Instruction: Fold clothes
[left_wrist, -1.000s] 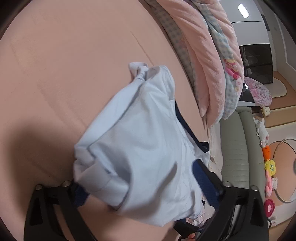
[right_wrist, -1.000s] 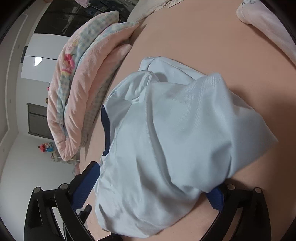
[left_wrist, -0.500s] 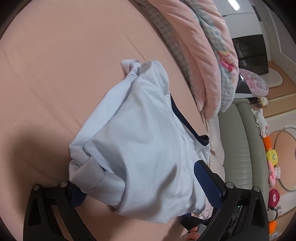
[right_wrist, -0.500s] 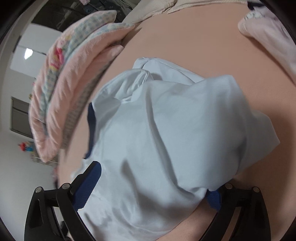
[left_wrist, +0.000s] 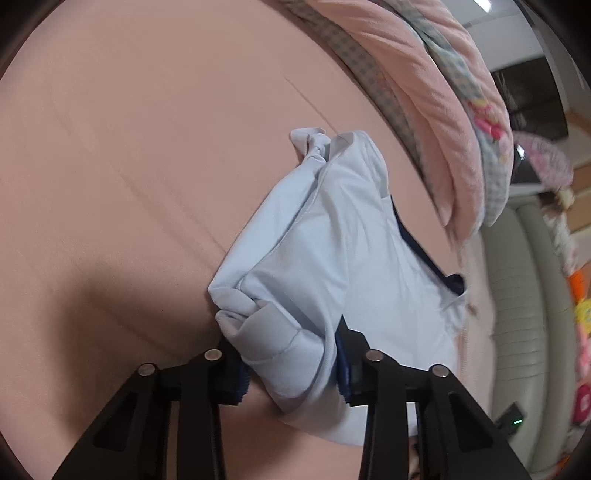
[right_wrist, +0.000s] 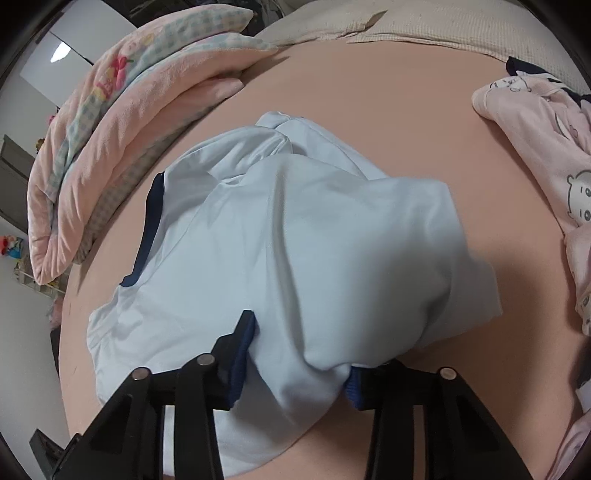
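Observation:
A light blue shirt (left_wrist: 332, 258) with navy trim lies crumpled on the peach bed sheet (left_wrist: 129, 166). In the left wrist view my left gripper (left_wrist: 291, 369) is closing its jaws on the shirt's near folded edge, a rolled cuff bunched between the blue pads. In the right wrist view the same shirt (right_wrist: 295, 240) spreads ahead. My right gripper (right_wrist: 299, 369) is also closing, its pads pressing a gathered fold of the shirt's near hem. The navy trim (right_wrist: 147, 236) shows at the shirt's left edge.
Folded pink and checked quilts (right_wrist: 110, 129) line the bed's far side beyond the shirt. A pile of pink printed clothes (right_wrist: 535, 166) lies to the right. A beige blanket (right_wrist: 424, 26) covers the bed's head. A grey-green sofa (left_wrist: 524, 295) and toys stand beyond the bed.
Both grippers' jaws have narrowed from wide open onto the shirt, bunching its fabric between the pads. Both views have rolled slightly; the shirt stays in place on the bed.

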